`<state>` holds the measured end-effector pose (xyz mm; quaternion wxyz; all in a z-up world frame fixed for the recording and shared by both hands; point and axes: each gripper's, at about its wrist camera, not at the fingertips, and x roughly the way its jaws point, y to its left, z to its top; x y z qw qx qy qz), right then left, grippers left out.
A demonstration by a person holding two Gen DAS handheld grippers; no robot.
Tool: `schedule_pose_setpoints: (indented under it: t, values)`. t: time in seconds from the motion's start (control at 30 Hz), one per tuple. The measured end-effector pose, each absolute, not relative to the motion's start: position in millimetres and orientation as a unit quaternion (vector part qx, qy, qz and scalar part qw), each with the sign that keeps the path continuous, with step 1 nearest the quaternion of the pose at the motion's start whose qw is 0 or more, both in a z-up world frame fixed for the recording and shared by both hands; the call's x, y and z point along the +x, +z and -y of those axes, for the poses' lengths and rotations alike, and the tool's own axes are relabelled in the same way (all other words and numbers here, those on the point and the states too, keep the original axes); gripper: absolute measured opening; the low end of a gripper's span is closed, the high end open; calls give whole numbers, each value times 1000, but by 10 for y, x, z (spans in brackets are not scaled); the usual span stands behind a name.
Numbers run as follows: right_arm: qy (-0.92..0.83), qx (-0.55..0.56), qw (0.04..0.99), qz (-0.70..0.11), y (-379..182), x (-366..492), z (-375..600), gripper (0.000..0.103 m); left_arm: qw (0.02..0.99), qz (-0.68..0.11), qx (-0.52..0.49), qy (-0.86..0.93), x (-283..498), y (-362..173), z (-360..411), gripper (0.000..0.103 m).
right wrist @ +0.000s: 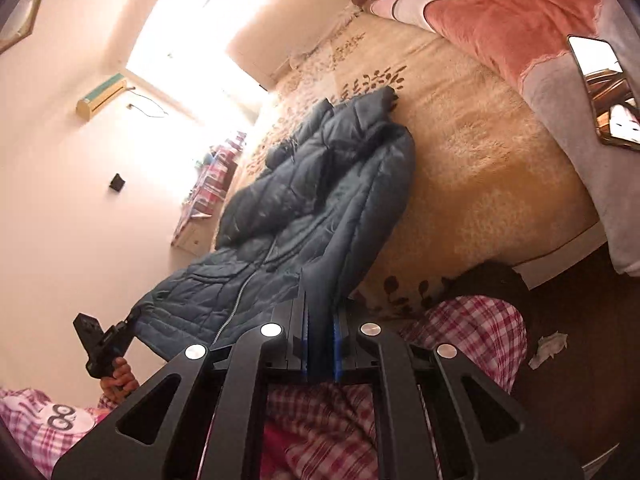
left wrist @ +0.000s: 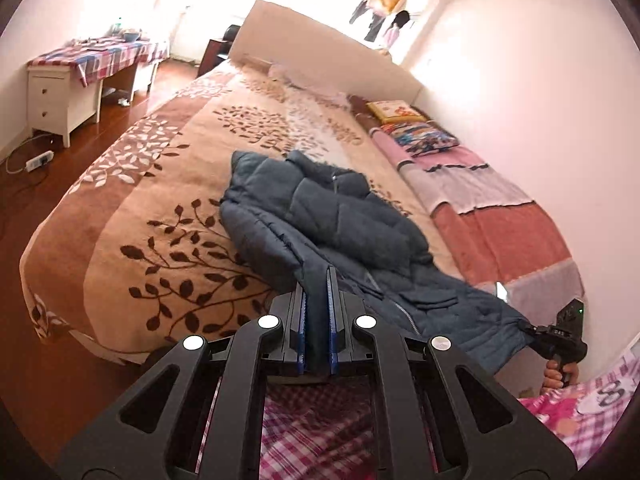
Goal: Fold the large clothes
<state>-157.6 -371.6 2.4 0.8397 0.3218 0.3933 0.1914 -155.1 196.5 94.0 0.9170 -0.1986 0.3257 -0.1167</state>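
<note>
A long dark blue quilted coat lies on the bed, its hem end lifted off the bed's foot edge. My left gripper is shut on one corner of the coat's hem. My right gripper is shut on the other hem corner, with the coat stretching away from it toward the headboard. Each gripper shows in the other's view: the right one at the far right, the left one at the lower left. The zipper front faces up.
The bed carries a beige leaf-patterned blanket and a pink and grey patchwork blanket by the wall, with a phone on it. A white dresser stands left on the wooden floor. My checked trousers are below.
</note>
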Motion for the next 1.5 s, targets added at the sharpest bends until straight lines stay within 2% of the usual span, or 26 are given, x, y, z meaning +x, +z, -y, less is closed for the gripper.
schedule_pose_setpoints:
  t: [0.23, 0.53, 0.77, 0.93, 1.2, 1.3, 1.5]
  values:
    - [194, 328, 840, -387, 127, -1704, 3726, 10, 916, -328, -199, -120, -1654, 953, -1993, 8]
    - [209, 347, 837, -369, 426, -1193, 3724, 10, 915, -308, -227, -130, -1220, 1126, -2058, 8]
    - [217, 363, 840, -339, 864, -298, 3725, 10, 915, -285, -250, -137, -432, 1390, -2158, 9]
    - [199, 352, 853, -329, 1001, 576, 3648, 10, 920, -282, -240, -124, 495, 1481, -2132, 9]
    - [152, 378, 847, -342, 692, 2342, 3588, 10, 910, -316, -265, -37, 2166, 1091, -2186, 9]
    - [128, 381, 836, -372, 330, 3033, 3515, 10, 894, -345, -286, 1, 2790, 720, -2235, 9]
    - [97, 370, 828, -409, -253, 3730, 3416, 10, 879, -382, -285, 34, 3439, 139, -2271, 9]
